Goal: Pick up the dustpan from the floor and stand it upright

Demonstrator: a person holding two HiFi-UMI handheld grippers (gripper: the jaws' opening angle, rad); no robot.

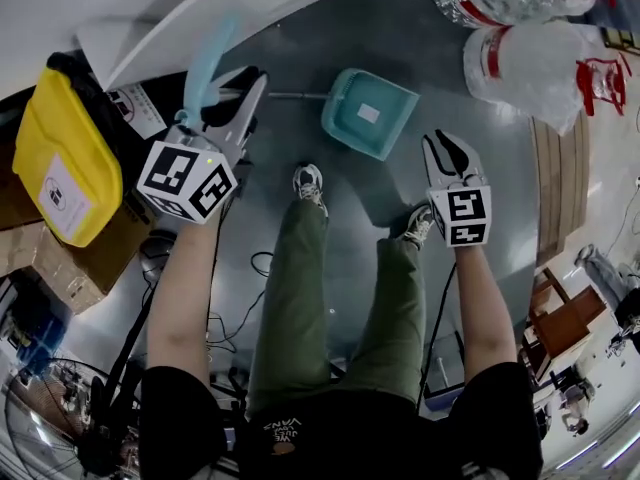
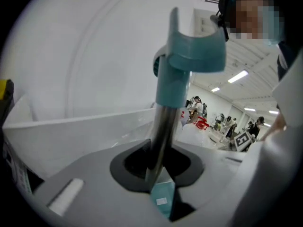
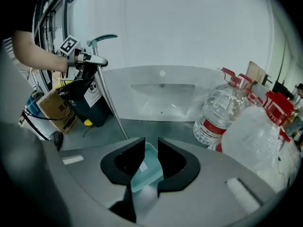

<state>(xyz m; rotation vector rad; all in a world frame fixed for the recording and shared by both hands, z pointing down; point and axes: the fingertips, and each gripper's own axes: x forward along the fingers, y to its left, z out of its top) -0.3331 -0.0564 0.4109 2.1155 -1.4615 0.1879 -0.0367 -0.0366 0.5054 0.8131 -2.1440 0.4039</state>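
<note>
gripping the dustpan (image 1: 368, 111) by its metal handle (image 2: 162, 136), the left gripper (image 1: 250, 88) holds it tilted, pan end down near the floor (image 1: 400, 28); right gripper (image 1: 447, 146) hovers beside, fingers slightly apart, empty.

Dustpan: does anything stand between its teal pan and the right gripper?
Nothing visible does. The right gripper is open and empty, and only bare floor shows between it and the teal pan. The water bottles stand off to the side. The left gripper grips the pole.
</note>
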